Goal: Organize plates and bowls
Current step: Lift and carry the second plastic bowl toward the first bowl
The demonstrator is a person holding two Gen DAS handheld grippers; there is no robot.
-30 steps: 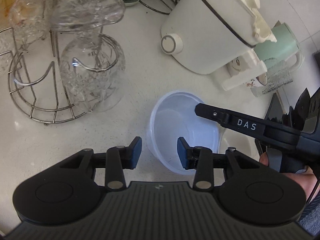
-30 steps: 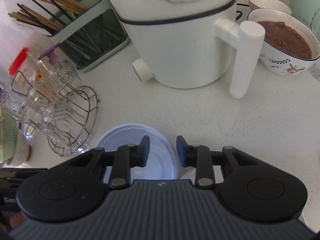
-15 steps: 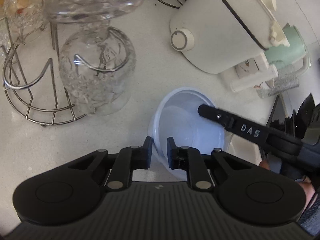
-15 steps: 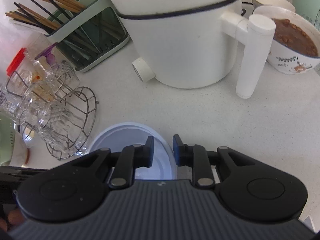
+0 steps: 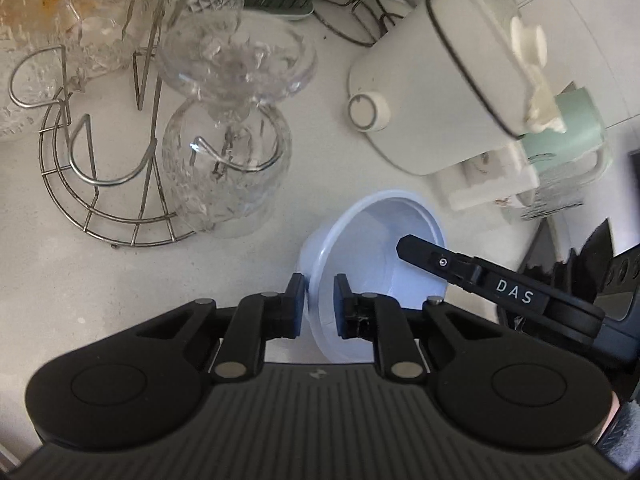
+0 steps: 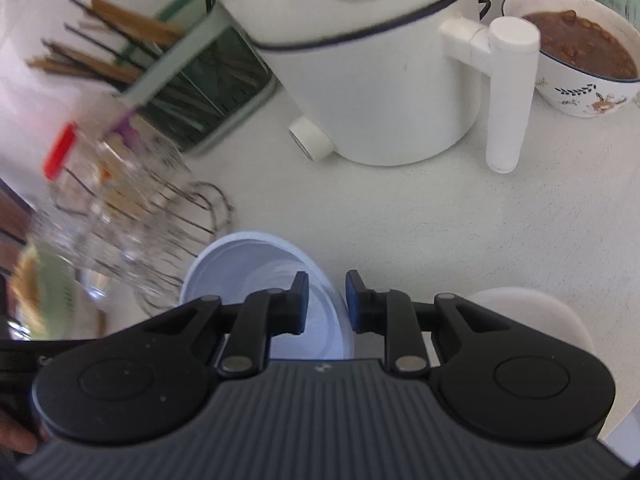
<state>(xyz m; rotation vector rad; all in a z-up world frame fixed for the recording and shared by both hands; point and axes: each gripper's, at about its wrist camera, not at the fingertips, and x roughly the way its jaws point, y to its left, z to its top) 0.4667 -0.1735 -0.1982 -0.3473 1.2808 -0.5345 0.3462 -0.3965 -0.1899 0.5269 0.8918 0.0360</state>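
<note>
While both jaws pinch the plastic bowl (image 5: 384, 232), a glass rack (image 5: 120, 184) and white cooker (image 5: 440, 92) crowd it.

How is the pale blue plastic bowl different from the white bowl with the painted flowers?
The plastic bowl is empty, translucent and plain; the painted bowl is opaque, decorated and full of brown food. The plastic bowl sits between both grippers' fingers; the painted bowl stands apart behind the white pot. Both are round and open.
</note>
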